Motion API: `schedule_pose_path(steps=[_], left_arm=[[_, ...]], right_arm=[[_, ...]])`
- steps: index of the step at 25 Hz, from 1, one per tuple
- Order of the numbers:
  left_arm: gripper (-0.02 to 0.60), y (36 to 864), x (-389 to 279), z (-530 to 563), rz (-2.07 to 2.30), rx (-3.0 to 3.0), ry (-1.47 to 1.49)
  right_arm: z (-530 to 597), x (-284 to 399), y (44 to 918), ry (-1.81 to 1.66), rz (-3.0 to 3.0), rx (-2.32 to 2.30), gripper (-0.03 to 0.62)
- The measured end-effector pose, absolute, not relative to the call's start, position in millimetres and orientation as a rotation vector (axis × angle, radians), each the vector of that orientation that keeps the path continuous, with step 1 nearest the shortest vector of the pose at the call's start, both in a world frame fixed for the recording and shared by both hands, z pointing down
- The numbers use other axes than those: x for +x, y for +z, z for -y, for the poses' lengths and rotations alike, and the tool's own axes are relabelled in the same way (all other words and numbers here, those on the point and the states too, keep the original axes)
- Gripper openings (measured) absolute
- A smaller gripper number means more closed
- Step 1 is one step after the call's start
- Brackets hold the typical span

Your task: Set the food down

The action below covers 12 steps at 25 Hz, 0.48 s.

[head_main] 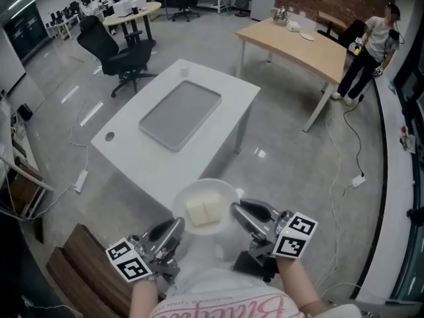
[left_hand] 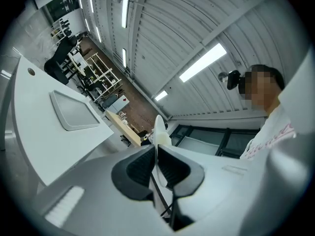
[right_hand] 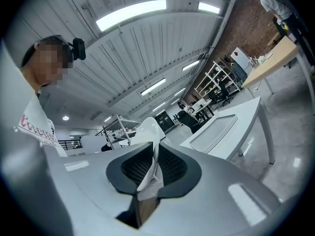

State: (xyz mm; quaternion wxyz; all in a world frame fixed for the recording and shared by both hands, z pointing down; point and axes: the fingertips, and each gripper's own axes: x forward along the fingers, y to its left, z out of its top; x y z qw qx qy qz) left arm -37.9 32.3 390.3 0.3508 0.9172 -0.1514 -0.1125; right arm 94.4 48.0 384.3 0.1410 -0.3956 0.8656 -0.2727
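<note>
A white plate (head_main: pixel 222 194) carrying a pale block of food (head_main: pixel 204 212) hangs between the two grippers, close to the person's body and at the near edge of the white table (head_main: pixel 126 141). The left gripper (head_main: pixel 175 228) pinches the plate's left rim, its jaws nearly together with the thin edge clamped between the pads, as the left gripper view shows (left_hand: pixel 156 167). The right gripper (head_main: pixel 238 212) clamps the opposite rim in the same way, the white edge running up from between its pads (right_hand: pixel 153 167). The grey tray (head_main: pixel 179 113) lies further along the table, well apart from the plate.
</note>
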Motion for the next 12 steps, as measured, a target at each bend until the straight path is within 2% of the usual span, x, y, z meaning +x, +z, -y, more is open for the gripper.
schedule_pose_path(steps=[12], left_arm=[[0.018, 403.1, -6.2, 28.4, 0.441, 2.378, -0.273]], right_arm=[[11.7, 125.3, 396.7, -0.784, -2.558, -1.154, 0.039]])
